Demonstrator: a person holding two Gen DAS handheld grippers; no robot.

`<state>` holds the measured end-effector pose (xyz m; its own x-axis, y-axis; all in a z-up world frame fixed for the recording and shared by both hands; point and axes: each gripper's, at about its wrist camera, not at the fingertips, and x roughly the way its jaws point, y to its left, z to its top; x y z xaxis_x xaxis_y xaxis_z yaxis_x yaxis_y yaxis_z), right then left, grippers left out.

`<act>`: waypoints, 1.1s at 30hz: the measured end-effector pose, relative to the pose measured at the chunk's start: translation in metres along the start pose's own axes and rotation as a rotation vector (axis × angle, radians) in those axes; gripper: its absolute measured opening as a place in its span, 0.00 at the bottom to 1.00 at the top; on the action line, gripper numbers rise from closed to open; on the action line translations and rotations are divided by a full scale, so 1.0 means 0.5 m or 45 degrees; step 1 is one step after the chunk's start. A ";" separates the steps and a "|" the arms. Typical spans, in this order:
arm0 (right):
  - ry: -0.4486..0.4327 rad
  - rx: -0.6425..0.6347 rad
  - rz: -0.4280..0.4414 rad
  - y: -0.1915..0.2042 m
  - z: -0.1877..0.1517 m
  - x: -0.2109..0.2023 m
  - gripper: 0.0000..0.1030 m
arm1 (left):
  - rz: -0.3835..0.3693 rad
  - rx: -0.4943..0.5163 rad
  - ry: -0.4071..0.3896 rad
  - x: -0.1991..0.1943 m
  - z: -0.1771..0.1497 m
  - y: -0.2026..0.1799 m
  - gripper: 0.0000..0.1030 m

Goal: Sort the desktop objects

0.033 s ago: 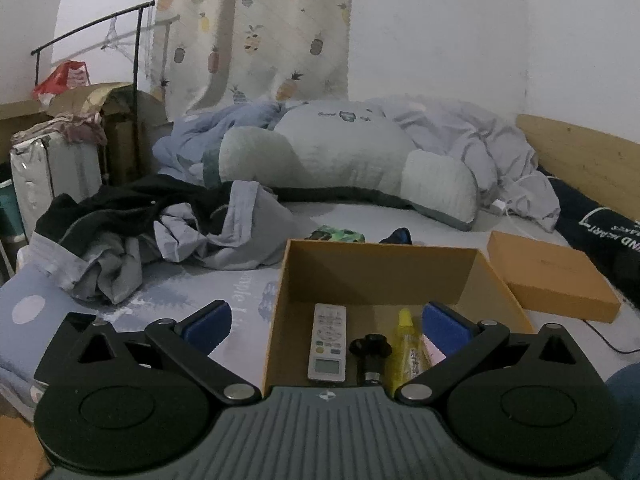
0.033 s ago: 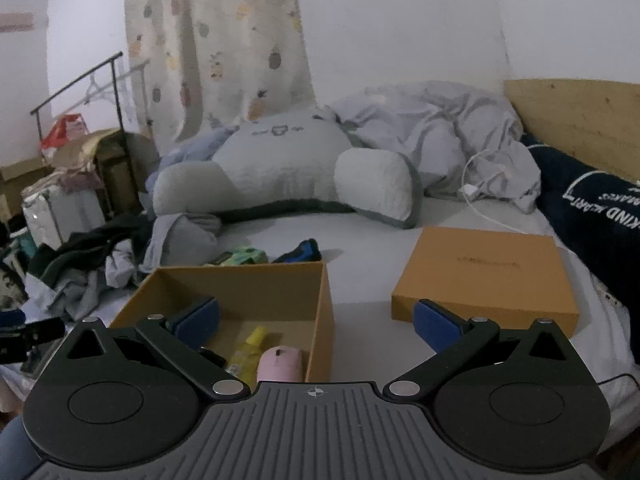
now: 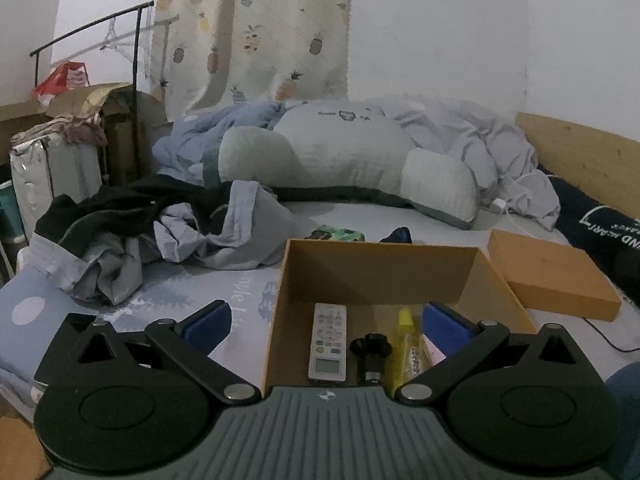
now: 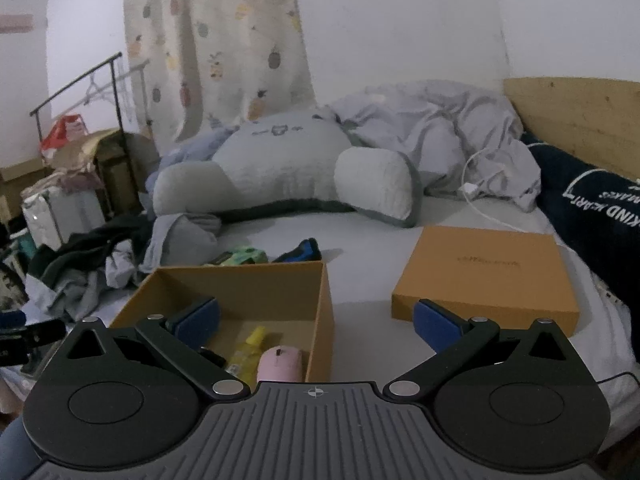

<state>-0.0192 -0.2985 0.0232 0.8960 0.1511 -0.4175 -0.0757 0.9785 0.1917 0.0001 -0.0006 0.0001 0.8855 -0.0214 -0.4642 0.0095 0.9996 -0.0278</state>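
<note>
left wrist view: the left gripper [image 3: 325, 318] is hanging spread and empty over the open orange box [image 3: 380, 272] on the bed, where the remote [image 3: 328, 342], yellow bottle [image 3: 408, 344] and pink mouse [image 4: 280, 362] are lying; the right gripper [image 4: 316, 320] is likewise gaping, holding nothing.

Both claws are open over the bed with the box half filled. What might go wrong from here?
1. The open box sits on soft bedding; pressing on its wall might tip it and spill the remote, yellow bottle and pink mouse.
2. The green item and blue-black item lie behind the far wall, so reaching over may snag it.
3. The left claw hangs above packed contents.
</note>
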 end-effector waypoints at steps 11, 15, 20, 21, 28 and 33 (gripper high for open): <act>0.010 -0.004 0.022 -0.002 -0.008 0.007 1.00 | -0.029 0.038 0.015 0.021 0.006 0.002 1.00; 0.005 0.006 0.027 -0.007 -0.013 0.011 1.00 | -0.035 0.031 0.004 0.021 0.004 0.004 1.00; 0.023 0.024 0.025 -0.010 -0.016 0.025 1.00 | -0.036 0.044 0.023 0.033 -0.001 0.003 1.00; 0.031 0.028 0.024 -0.011 -0.017 0.029 1.00 | -0.038 0.055 0.024 0.034 -0.003 0.001 1.00; 0.075 0.075 0.012 -0.019 -0.025 0.049 1.00 | -0.024 0.126 0.022 0.045 -0.016 -0.017 1.00; 0.079 0.074 -0.020 -0.032 -0.024 0.058 1.00 | -0.072 0.087 0.079 0.059 -0.021 -0.028 1.00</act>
<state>0.0027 -0.3082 -0.0027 0.8679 0.1459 -0.4749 -0.0347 0.9714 0.2350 0.0210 -0.0152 -0.0223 0.8521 -0.0766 -0.5177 0.0919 0.9958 0.0039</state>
